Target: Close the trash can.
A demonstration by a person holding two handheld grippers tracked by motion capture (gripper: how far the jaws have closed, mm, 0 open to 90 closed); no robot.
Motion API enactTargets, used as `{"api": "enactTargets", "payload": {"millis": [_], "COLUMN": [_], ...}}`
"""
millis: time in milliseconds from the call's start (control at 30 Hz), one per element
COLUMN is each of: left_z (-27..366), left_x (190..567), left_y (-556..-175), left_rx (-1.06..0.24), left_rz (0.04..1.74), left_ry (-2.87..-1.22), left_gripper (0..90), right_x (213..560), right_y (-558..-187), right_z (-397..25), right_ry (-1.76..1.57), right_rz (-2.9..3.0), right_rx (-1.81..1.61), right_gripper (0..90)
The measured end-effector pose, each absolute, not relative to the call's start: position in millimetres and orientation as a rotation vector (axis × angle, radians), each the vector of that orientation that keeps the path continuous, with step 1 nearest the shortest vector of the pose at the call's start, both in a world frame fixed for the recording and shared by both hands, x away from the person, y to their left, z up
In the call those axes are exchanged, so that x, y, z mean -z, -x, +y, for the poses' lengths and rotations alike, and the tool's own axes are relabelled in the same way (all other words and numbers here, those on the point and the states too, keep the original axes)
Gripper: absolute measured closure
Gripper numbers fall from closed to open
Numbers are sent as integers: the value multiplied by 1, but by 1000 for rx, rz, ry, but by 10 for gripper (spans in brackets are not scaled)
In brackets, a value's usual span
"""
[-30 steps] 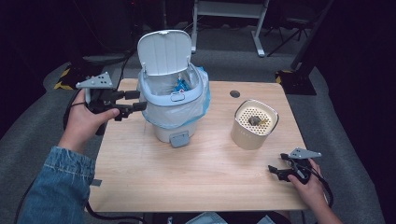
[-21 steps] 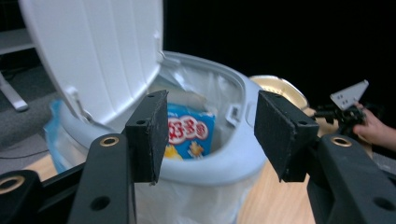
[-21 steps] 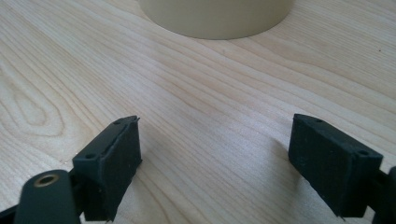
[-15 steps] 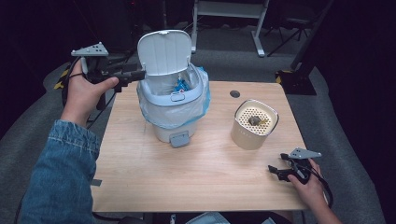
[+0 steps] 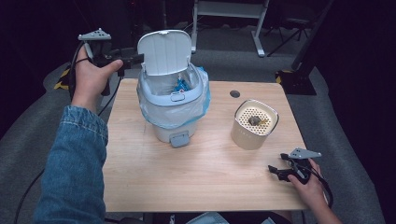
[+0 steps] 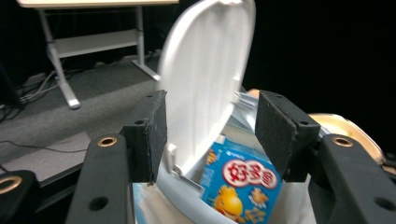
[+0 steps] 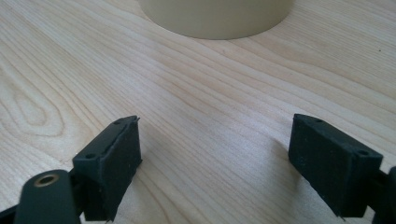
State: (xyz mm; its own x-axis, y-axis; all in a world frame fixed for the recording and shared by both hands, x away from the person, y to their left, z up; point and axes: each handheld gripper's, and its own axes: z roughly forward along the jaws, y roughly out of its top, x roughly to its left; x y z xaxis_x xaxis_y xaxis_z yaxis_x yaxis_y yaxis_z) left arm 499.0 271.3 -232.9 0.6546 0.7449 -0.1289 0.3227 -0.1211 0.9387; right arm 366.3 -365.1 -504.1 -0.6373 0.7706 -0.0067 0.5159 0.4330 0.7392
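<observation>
A white pedal bin (image 5: 173, 122) lined with a pale blue bag stands on the wooden table (image 5: 187, 177), its lid (image 5: 165, 51) tipped up. A blue snack packet (image 5: 180, 86) lies inside. My left gripper (image 5: 137, 59) hovers open at the lid's left edge. In the left gripper view the lid (image 6: 210, 70) stands beyond the gap of the open left gripper (image 6: 210, 135), with the packet (image 6: 243, 182) below it. My right gripper (image 5: 275, 170) rests open and empty at the table's near right corner. In the right gripper view it (image 7: 215, 163) points at the beige container (image 7: 215, 16).
The beige container (image 5: 254, 123) has a perforated top with a small dark object lying on it. A round cable hole (image 5: 235, 94) marks the table's far side. A white desk frame (image 5: 229, 14) and a dark stand base (image 5: 292, 77) stand on the floor behind.
My left gripper has risen from beside the bin's body to the height of the upright lid, near its left edge. The right gripper has stayed put.
</observation>
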Motion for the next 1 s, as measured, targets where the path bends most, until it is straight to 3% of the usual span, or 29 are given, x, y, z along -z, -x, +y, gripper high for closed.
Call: {"api": "enactTargets", "payload": {"millis": [367,600,1000], "left_z": [270,259,248], "left_x": [235,234,223], "left_y": [-513,-522,-503], "left_rx": [-503,-444,-451], "left_rz": [953,884,824], "left_ry": [-1758,-1751,-1869], "left_gripper": [436,481,449], "right_x": [504,504,504], "right_y": [-366,-366,-366], "right_z": [-365,-365,-365], "right_ry": [-1101,-1104,-1103], "right_rz": [2347,2345,2346], "right_rx": [-1033,-1035,-1034], "right_gripper": [173,173,173]}}
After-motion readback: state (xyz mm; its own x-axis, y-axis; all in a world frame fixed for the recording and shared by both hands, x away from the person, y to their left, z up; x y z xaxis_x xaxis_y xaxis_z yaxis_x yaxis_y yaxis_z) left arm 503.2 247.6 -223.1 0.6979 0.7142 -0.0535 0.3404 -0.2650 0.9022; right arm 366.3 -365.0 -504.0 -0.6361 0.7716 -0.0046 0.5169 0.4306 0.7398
